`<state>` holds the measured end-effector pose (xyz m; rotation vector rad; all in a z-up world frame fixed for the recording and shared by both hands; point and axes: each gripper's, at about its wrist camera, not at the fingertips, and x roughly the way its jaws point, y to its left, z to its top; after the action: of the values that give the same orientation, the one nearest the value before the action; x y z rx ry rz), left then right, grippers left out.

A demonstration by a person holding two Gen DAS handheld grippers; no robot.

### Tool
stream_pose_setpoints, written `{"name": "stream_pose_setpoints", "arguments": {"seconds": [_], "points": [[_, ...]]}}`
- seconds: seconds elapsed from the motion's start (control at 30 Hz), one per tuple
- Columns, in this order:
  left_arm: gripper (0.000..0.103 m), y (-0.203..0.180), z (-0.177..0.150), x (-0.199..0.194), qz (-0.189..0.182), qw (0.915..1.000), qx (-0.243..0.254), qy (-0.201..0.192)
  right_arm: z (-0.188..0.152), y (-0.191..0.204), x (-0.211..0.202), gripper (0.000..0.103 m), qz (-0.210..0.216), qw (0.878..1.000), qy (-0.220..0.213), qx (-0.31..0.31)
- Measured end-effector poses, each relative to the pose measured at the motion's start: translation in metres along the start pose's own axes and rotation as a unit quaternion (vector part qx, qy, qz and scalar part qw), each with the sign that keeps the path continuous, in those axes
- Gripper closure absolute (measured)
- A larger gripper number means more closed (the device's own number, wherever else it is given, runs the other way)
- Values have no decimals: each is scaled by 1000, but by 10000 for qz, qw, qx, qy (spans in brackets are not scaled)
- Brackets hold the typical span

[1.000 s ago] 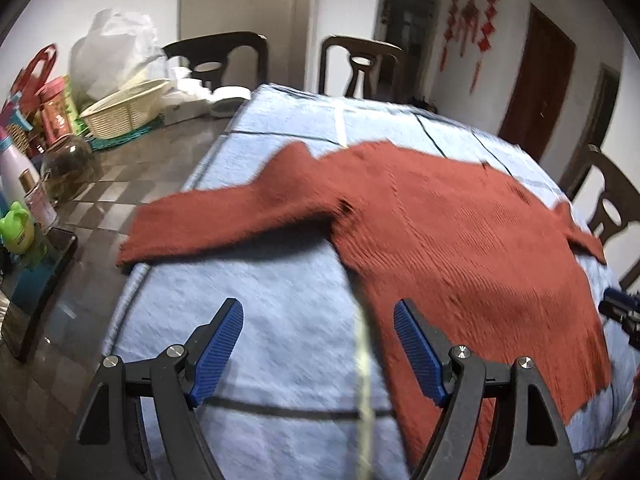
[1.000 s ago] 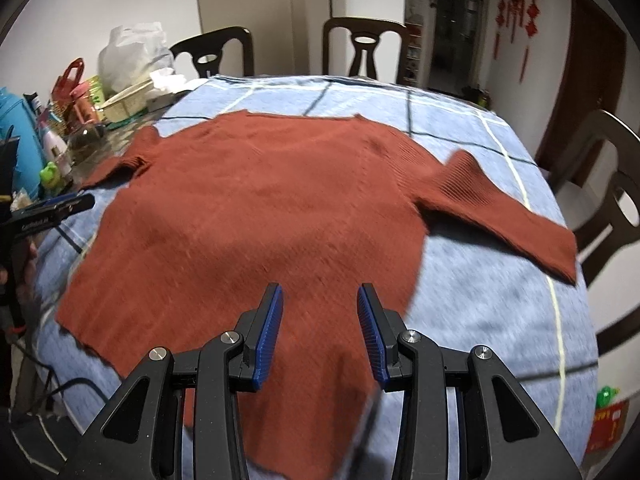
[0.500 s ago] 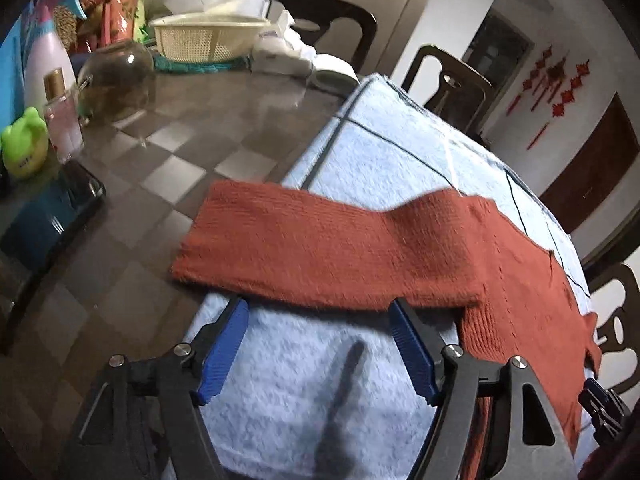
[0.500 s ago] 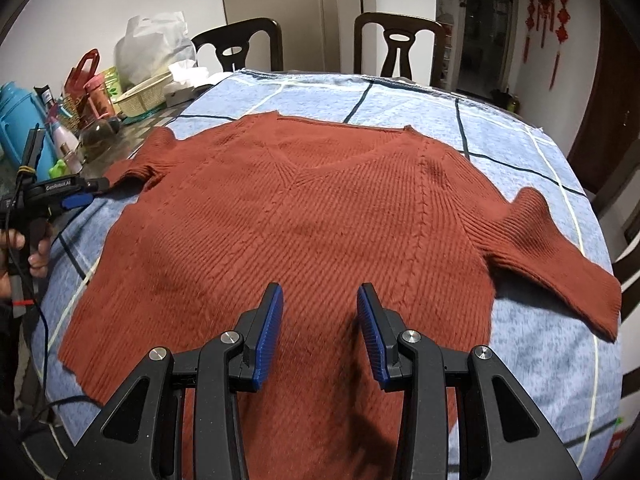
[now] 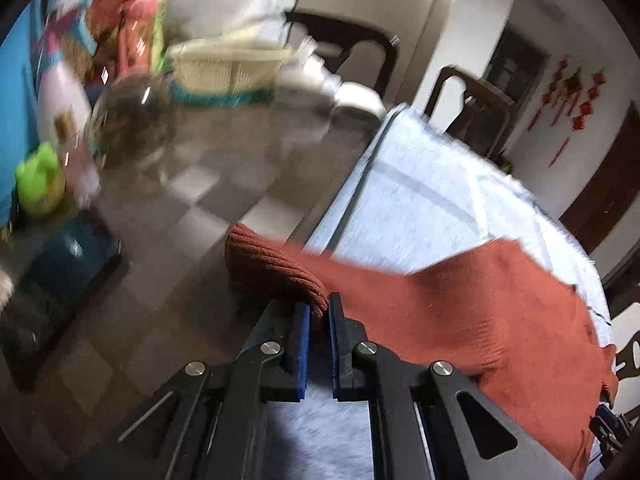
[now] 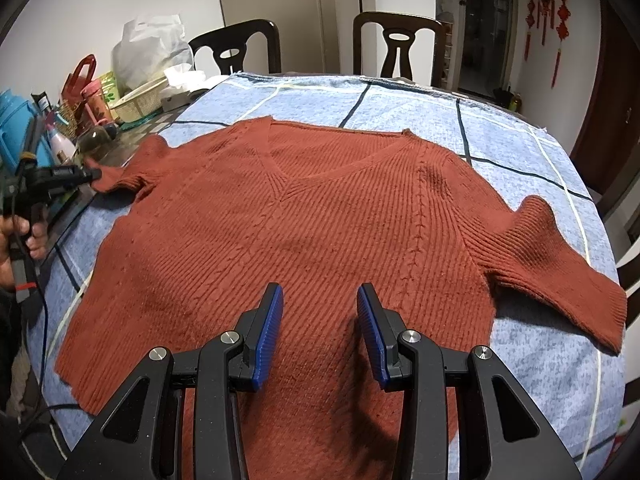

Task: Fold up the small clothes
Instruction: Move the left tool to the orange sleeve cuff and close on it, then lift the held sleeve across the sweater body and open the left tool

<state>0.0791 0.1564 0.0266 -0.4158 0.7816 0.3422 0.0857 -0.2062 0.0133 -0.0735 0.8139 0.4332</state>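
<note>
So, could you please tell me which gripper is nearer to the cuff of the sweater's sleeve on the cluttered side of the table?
Left. The left gripper is shut on that sleeve cuff. The right gripper is open above the sweater body near the hem, well away from it.

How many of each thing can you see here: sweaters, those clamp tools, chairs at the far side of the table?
Sweater: 1
Tools: 2, the left tool pinching a sleeve cuff, the right tool open above the sweater
Chairs at the far side: 2, and
Total: 5

Two dark chairs stand behind the blanket-covered table, beside a wicker basket.
</note>
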Motion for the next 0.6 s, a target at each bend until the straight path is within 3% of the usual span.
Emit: {"name": "stream_pose_setpoints", "arguments": {"seconds": [0.17, 0.3, 0.4, 0.5, 0.6], "points": [[94, -55, 21, -37, -851, 9929, 628, -547, 1, -4, -2, 63, 19, 9999, -82, 68], [94, -120, 21, -43, -1674, 9772, 1196, -523, 1, -8, -7, 63, 85, 9996, -150, 204], [94, -163, 7, -29, -2091, 9651, 1559, -244, 0, -11, -10, 63, 85, 9994, -162, 295], [93, -198, -17, 3, -2554, 9463, 1931, 441, -1, -17, -12, 63, 189, 9985, -149, 488], [90, -210, -39, 18, -2723, 9335, 2159, 888, 2, -22, -16, 63, 260, 9975, -196, 624]]}}
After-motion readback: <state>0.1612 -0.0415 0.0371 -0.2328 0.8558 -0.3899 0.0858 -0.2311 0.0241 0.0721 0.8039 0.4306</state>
